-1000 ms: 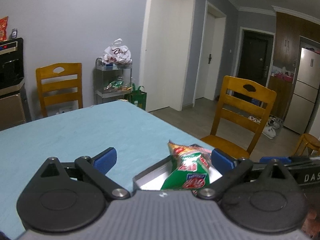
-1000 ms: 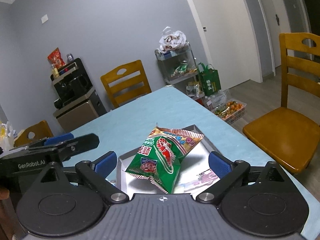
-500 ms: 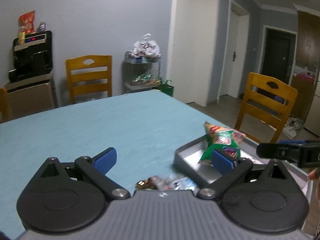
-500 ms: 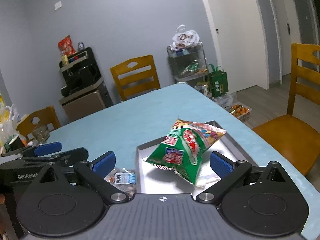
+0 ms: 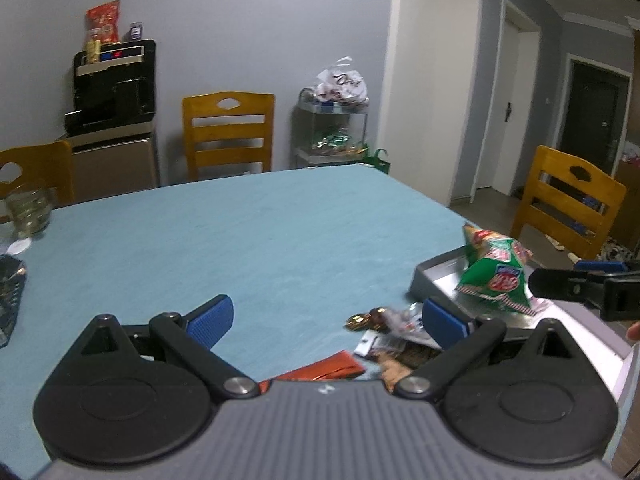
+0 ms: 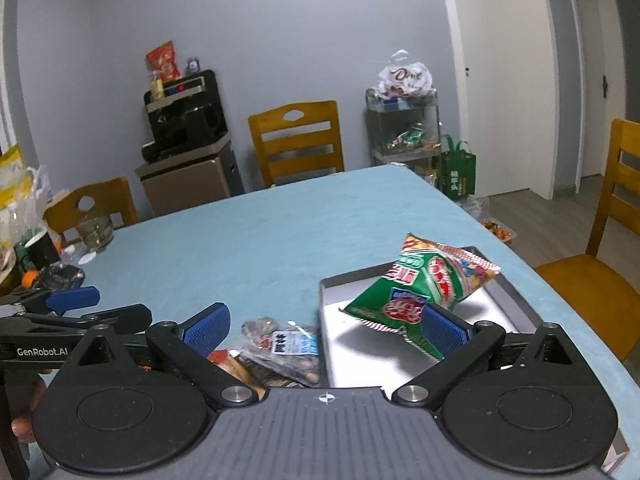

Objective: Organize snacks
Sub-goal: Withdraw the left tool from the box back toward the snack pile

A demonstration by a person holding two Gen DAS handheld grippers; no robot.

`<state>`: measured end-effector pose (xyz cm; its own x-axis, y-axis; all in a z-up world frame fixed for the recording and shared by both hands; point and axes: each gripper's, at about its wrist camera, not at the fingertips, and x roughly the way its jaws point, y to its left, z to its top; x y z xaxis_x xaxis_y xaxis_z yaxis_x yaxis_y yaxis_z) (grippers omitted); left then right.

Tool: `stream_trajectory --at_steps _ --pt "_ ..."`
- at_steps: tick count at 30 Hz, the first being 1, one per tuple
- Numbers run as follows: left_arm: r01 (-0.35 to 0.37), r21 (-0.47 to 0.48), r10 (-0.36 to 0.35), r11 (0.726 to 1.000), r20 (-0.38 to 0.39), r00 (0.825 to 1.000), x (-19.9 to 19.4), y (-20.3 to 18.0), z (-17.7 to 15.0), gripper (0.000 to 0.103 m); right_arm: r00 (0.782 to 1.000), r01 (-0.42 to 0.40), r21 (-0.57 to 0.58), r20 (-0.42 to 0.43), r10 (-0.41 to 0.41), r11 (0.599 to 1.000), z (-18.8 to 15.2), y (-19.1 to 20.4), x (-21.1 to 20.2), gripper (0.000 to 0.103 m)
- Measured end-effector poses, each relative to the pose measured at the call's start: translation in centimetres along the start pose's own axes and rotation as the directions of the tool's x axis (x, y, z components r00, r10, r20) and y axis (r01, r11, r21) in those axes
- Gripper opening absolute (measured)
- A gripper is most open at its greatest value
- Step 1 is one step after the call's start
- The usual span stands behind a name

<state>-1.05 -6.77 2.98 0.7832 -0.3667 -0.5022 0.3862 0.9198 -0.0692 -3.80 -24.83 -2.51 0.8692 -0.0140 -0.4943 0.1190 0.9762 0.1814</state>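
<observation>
Green snack bag (image 6: 420, 288) lies tilted in tray (image 6: 508, 300), long axis rising rightward

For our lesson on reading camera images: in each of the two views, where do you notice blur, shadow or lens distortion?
Left wrist view: the small snack packets near the tray are smeared by motion blur, and the door frames bow from fisheye distortion. Right wrist view: the green snack bag is sharper and casts a soft dark shadow on the tray's shiny floor; the walls curve near the picture's edges.
</observation>
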Motion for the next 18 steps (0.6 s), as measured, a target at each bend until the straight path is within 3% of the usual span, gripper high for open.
stream_trajectory --at_steps 5,18 --pt "-0.051 0.021 0.051 0.998 -0.003 0.999 -0.9 0.9 -0.8 0.102 1.0 -0.013 -0.027 -0.019 0.013 1.0 -0.2 1.6 0.5 0.103" --pt "-0.082 -0.001 0.082 0.997 -0.045 0.996 -1.6 3.0 -3.5 0.102 0.998 -0.037 -0.072 -0.063 0.032 0.997 -1.4 4.6 1.4 0.103"
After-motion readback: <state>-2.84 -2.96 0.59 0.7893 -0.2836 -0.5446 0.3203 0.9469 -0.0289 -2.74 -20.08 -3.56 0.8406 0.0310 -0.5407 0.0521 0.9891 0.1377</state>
